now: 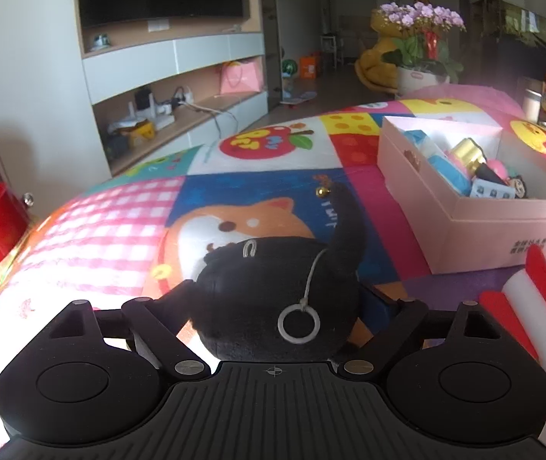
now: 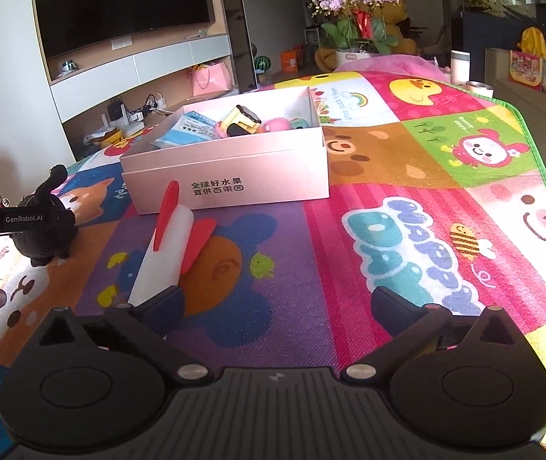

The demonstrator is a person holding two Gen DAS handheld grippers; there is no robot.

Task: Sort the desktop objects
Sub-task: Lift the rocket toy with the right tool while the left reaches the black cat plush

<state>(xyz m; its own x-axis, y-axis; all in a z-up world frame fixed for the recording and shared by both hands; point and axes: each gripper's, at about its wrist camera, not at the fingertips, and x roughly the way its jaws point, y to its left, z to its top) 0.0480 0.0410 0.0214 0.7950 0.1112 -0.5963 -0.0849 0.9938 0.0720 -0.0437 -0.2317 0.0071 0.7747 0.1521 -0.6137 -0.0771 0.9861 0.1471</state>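
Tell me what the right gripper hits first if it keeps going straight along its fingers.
Likely just the printed play mat: the right gripper stands open over bare mat. The white foam rocket lies just off its left finger, so it might get clipped. The pink box sits farther on; depth is unclear.

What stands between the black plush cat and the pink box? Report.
Nothing visible. Only bare play mat separates the black plush cat, between the left gripper's fingers, from the pink box. The toy rocket lies aside, before the box's front wall.

You have a patchwork cartoon play mat; on it, the pink box, with the rocket toy just before it and the black plush cat to its left.
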